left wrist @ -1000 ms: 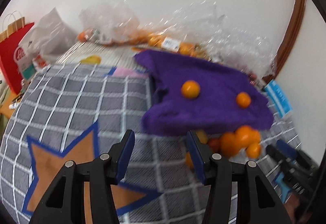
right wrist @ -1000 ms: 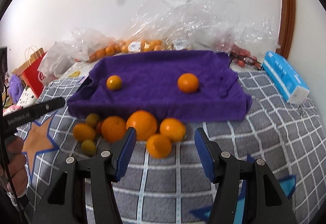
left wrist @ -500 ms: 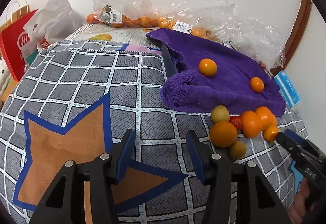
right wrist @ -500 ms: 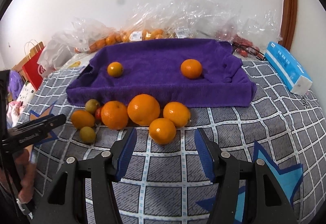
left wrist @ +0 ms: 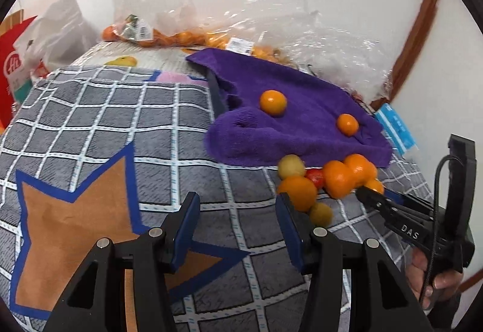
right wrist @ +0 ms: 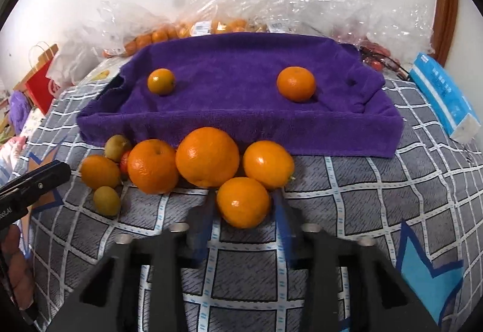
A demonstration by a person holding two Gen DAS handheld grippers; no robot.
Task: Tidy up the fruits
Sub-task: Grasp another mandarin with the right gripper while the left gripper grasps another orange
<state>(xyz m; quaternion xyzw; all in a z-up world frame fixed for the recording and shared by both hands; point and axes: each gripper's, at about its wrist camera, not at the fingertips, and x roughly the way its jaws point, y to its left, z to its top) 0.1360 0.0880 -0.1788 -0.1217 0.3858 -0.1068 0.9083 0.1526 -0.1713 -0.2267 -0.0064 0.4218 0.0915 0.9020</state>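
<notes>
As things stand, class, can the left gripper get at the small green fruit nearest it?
Probably yes: the left gripper is open and empty, and only bare blanket lies before the small green fruit.

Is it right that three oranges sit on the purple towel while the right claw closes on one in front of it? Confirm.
Not quite: two oranges sit on the purple towel, the left orange and the right orange, as the right wrist view shows. The rest holds: the right claw has just closed on the front orange.
</notes>
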